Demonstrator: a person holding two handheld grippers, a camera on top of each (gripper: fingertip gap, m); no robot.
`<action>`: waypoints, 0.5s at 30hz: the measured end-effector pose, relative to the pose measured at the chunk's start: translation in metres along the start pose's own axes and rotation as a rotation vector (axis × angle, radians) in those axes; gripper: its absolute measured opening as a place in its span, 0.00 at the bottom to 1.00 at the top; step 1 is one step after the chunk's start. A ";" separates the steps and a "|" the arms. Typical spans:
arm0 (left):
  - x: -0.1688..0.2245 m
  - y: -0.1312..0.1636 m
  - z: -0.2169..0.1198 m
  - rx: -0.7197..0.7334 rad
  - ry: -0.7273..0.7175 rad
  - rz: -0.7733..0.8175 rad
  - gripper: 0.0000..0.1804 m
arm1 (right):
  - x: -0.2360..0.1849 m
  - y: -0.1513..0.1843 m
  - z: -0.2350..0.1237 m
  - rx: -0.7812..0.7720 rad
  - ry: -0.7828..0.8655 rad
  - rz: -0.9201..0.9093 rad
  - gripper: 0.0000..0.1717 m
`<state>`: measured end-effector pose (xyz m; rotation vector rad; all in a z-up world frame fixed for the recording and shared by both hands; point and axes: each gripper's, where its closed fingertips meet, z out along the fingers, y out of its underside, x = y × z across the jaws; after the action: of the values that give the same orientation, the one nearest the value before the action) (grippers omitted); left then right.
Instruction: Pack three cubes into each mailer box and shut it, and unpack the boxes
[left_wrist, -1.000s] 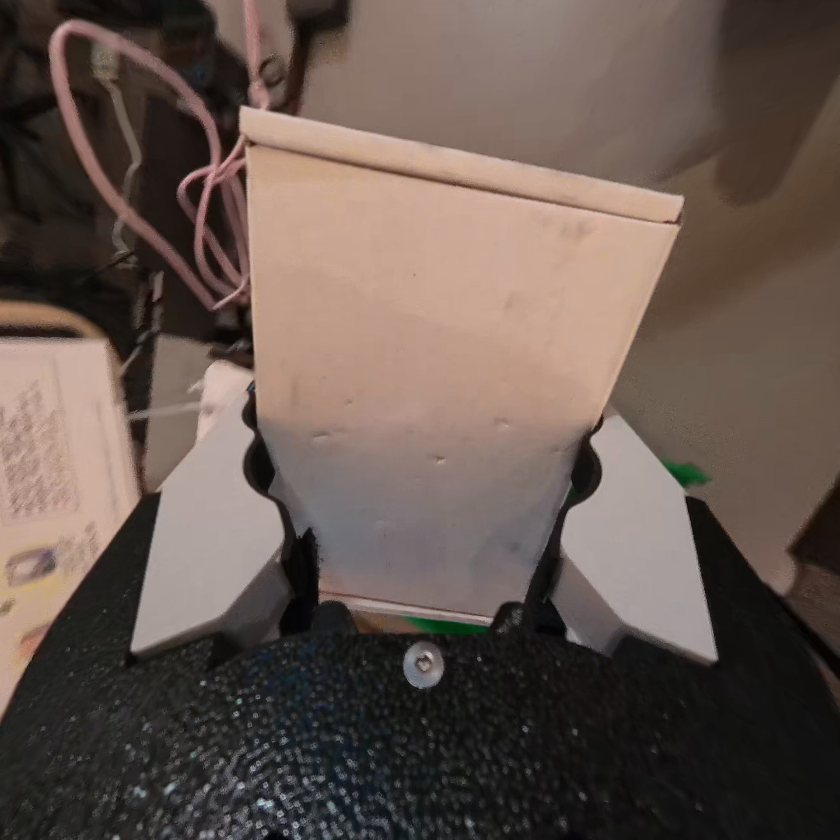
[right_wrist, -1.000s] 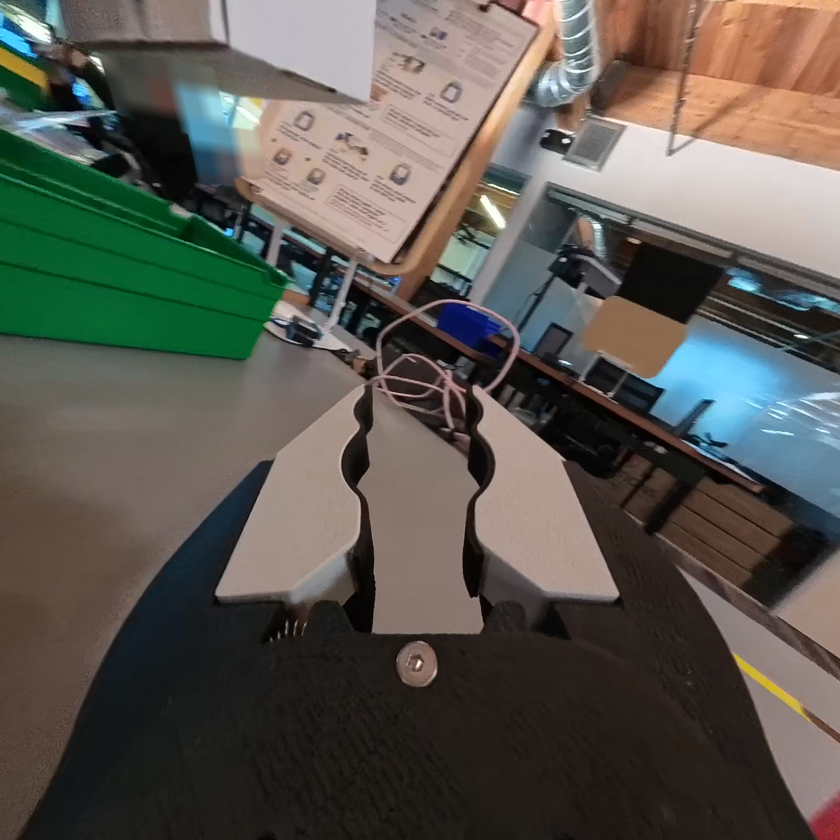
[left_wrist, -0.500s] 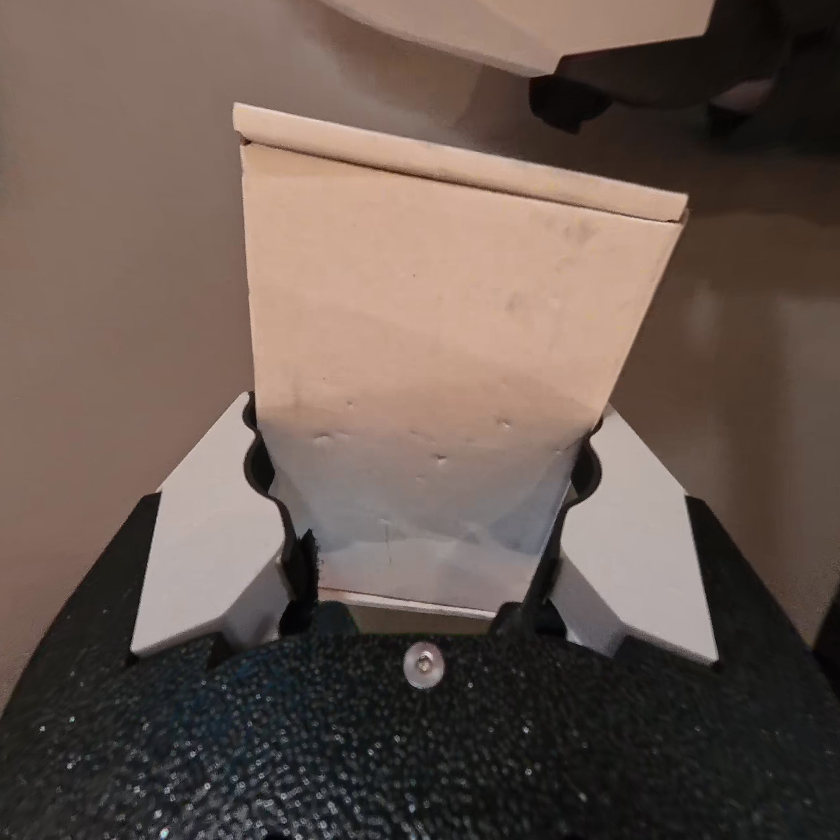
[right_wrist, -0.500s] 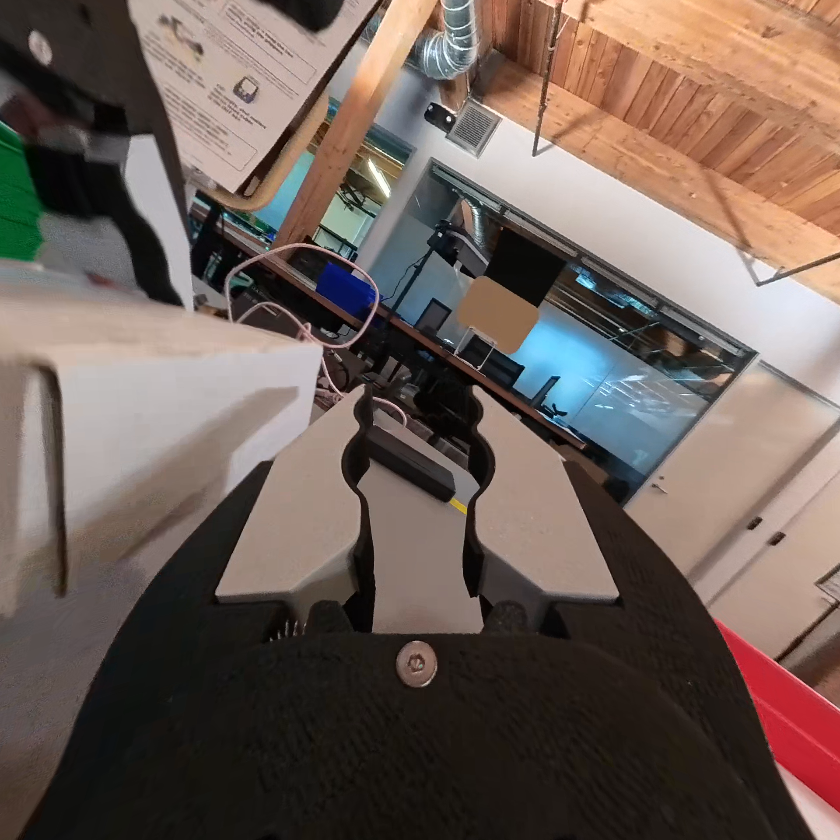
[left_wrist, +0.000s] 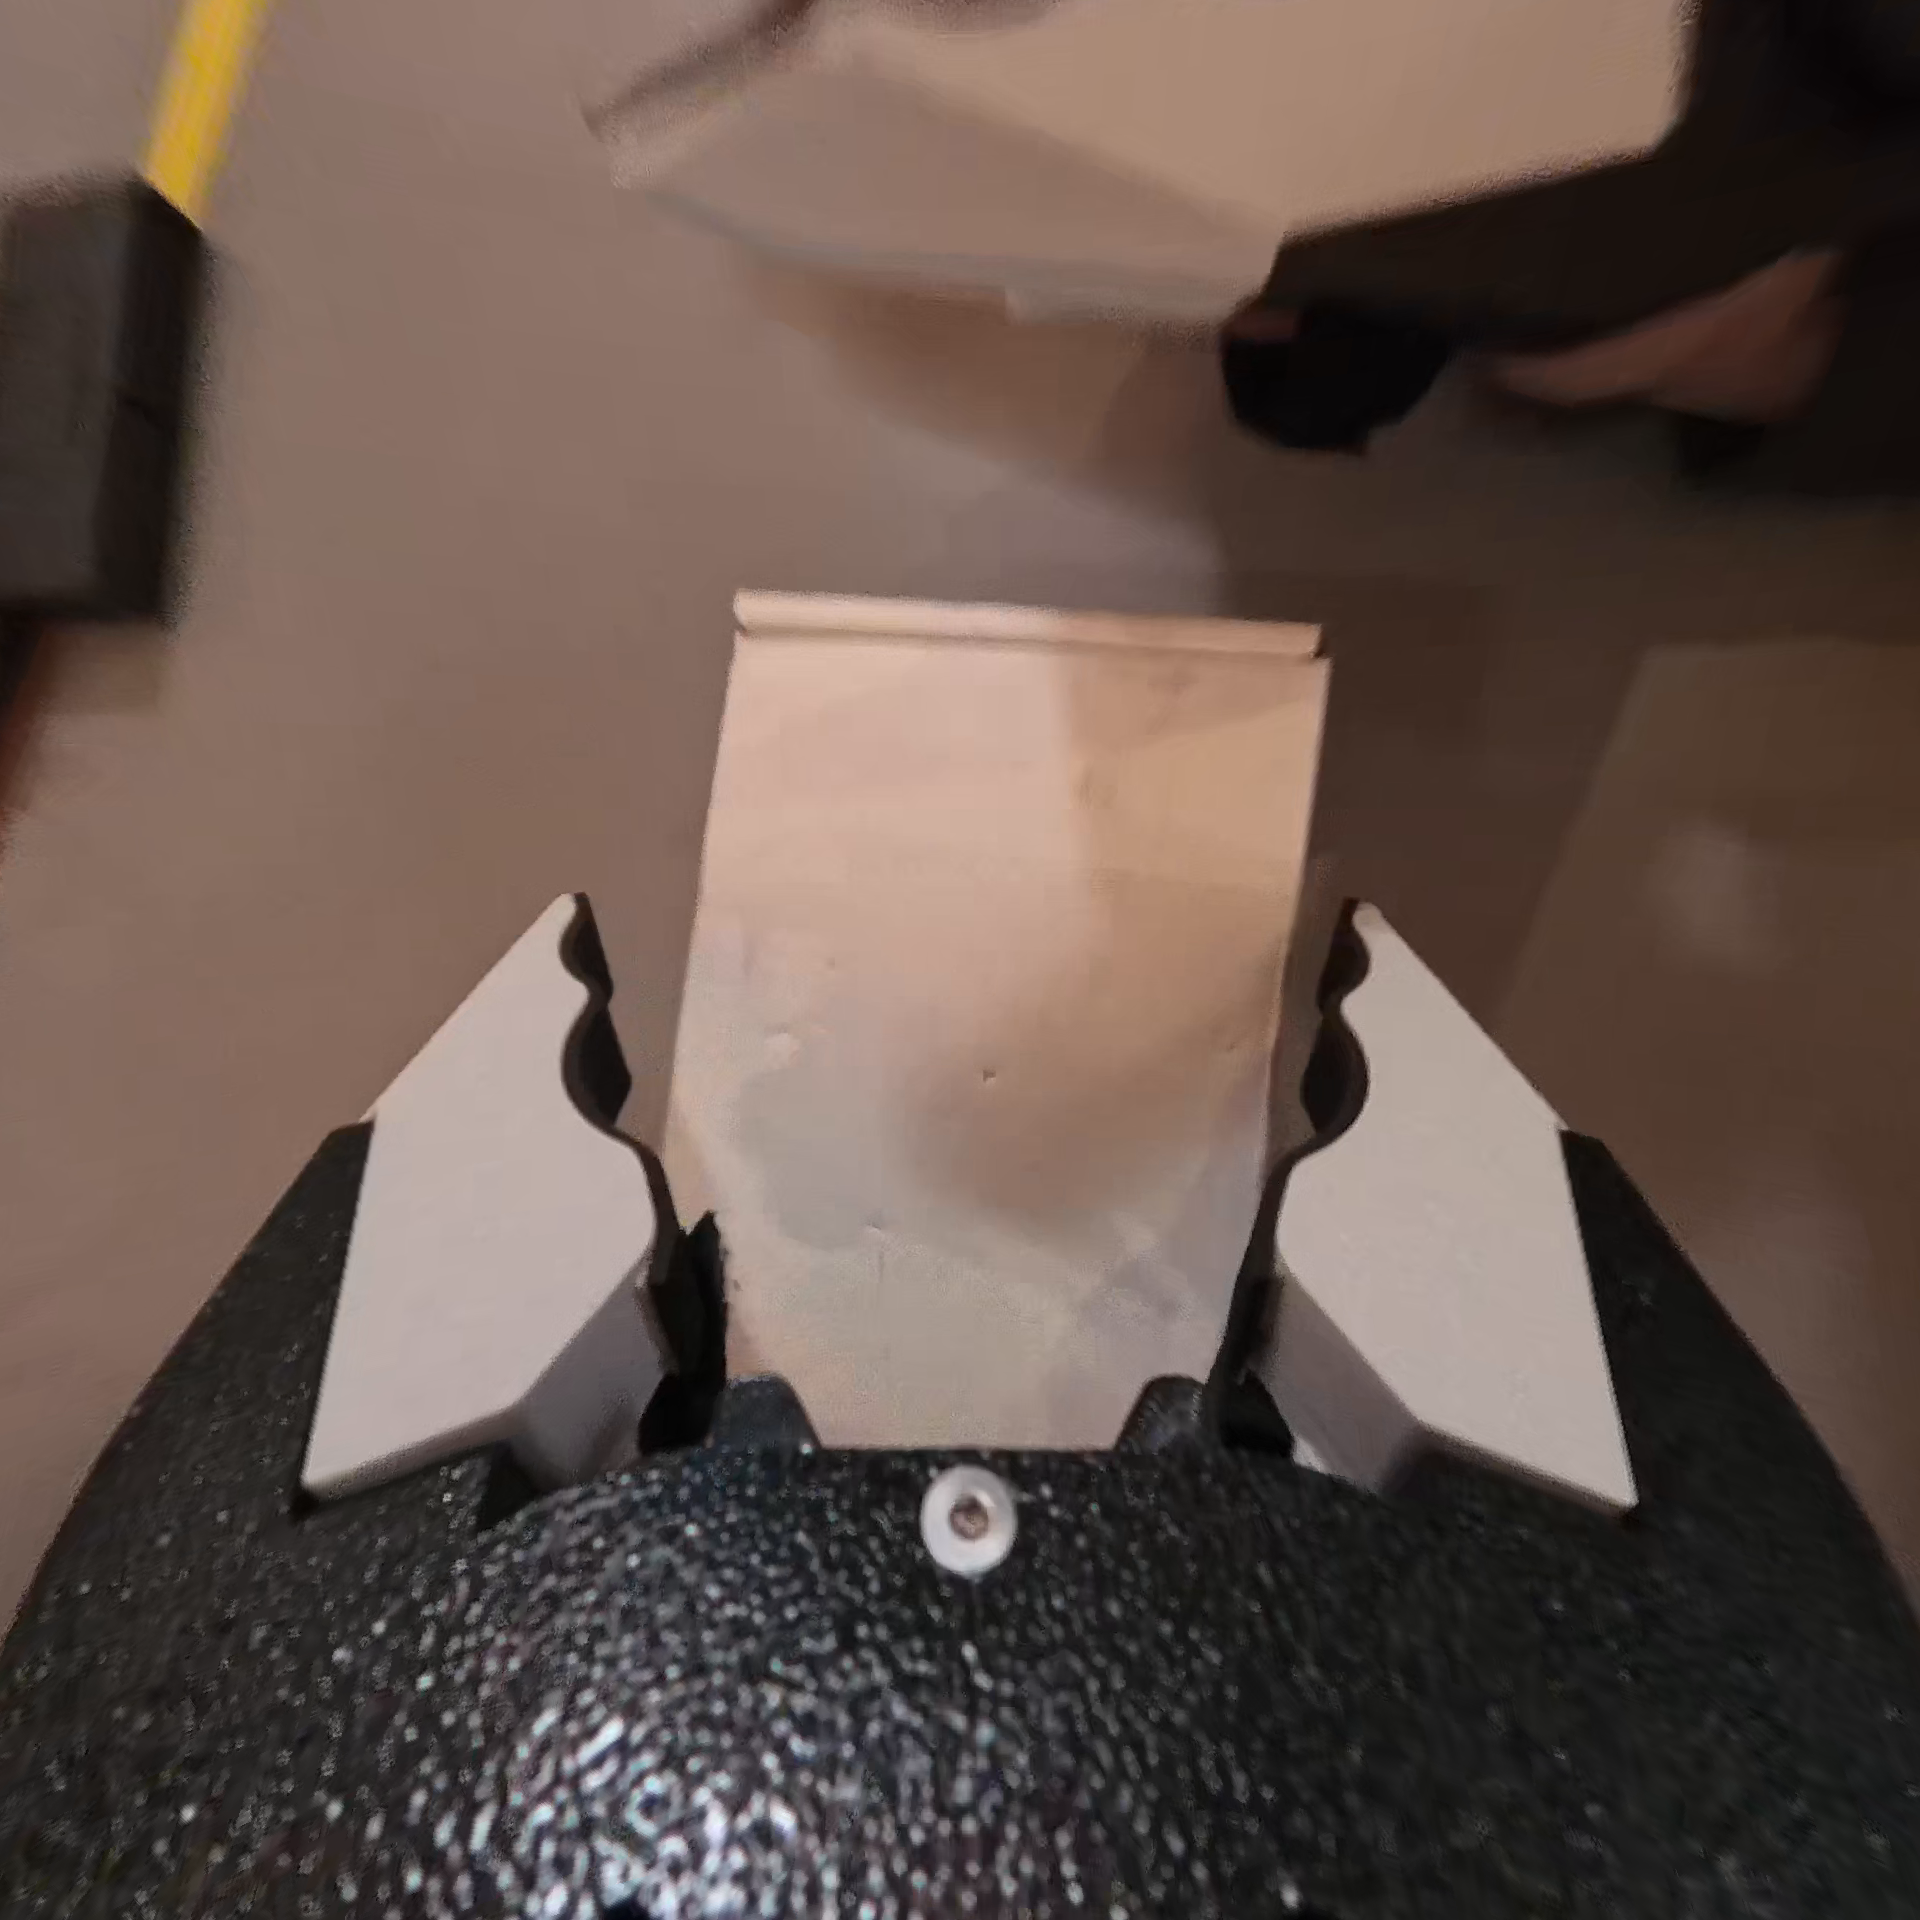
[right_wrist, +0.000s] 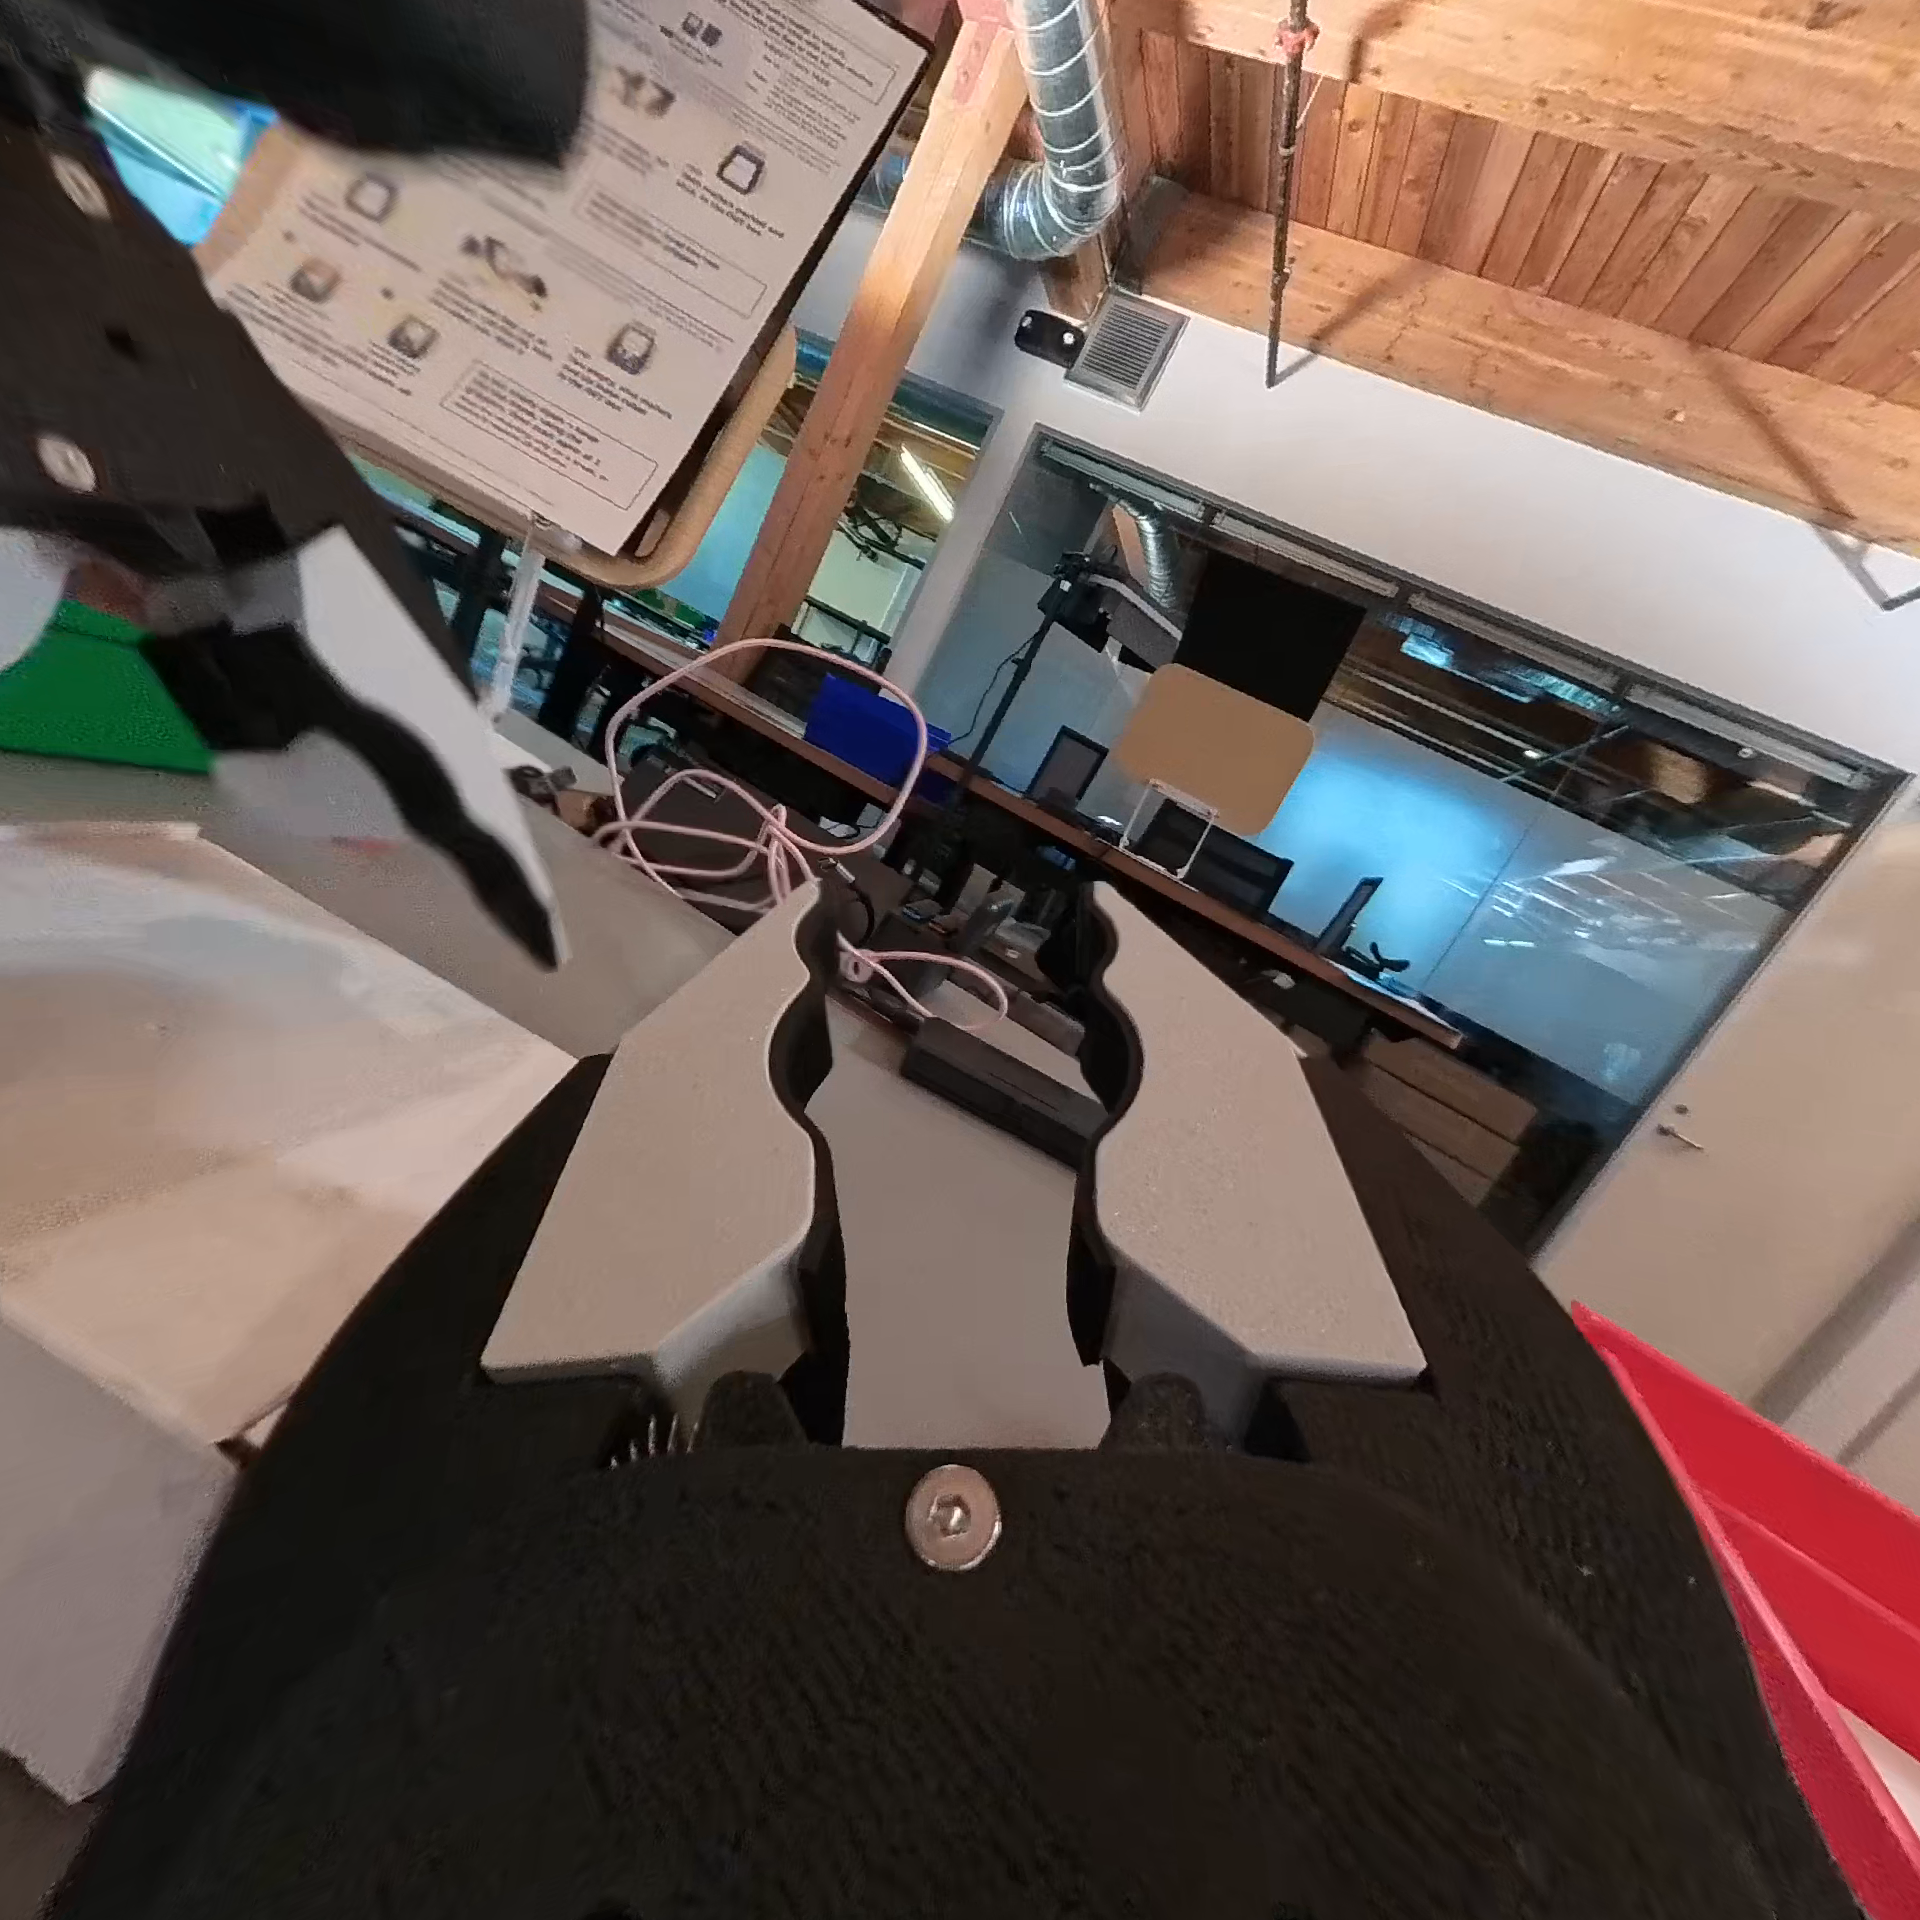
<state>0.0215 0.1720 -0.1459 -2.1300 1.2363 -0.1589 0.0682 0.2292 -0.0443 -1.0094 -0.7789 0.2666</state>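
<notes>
Mailer box (left_wrist: 997, 935), pale cardboard and closed, sits between the wide-spread left tongs (left_wrist: 966, 935), a visible gap at each pad, so nothing grips it. Right tongs (right_wrist: 956, 935) stand partly open and bare above the grey bench (right_wrist: 966, 1299), just right of the box (right_wrist: 208, 1143).

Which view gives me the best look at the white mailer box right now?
The left wrist view: the white mailer box sits centred between the left gripper's fingers. The right wrist view shows only a blurred part at its left edge.
</notes>
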 end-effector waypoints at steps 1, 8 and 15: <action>-0.002 -0.012 -0.010 0.083 -0.026 0.005 0.75 | -0.001 -0.001 0.000 0.005 -0.012 0.017 0.26; 0.001 -0.008 -0.076 0.499 -0.053 -0.075 0.83 | -0.011 -0.033 -0.010 0.105 -0.128 0.125 0.32; -0.008 0.039 -0.054 0.427 -0.043 -0.131 0.88 | -0.063 -0.058 -0.020 0.141 -0.368 0.008 0.33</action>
<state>-0.0336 0.1391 -0.1252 -1.8283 0.9390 -0.3953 0.0292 0.1516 -0.0305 -0.8395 -1.0728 0.5162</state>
